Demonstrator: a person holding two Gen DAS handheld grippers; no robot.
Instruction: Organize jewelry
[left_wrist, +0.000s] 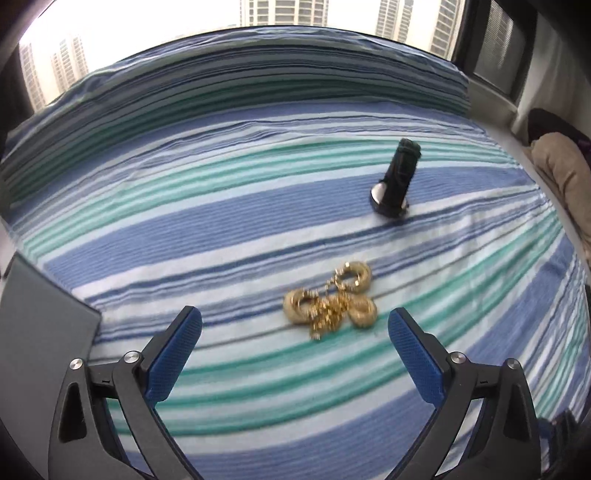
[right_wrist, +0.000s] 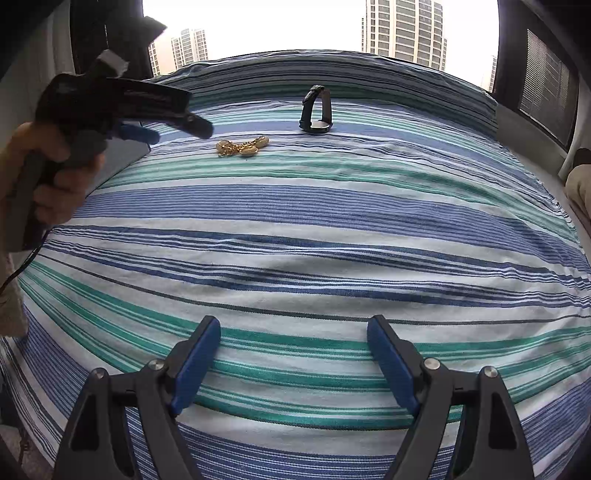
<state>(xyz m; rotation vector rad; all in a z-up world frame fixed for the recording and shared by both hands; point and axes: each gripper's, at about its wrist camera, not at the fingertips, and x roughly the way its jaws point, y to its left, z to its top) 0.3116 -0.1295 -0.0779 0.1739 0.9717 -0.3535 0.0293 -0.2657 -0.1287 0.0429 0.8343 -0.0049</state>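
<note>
Gold jewelry (left_wrist: 330, 302) beside wristwatch (left_wrist: 394, 182)

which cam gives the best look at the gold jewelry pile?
Left wrist. The gold jewelry pile lies large and near, just ahead of the open left claw, with chunky hoops and tangled chain distinguishable, though slightly blurred. The right wrist view shows the pile only small and far up the striped bedspread, short of the black watch.

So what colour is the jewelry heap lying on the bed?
Gold: the jewelry heap of chunky hoops and chain shows best in the left wrist view.
</note>
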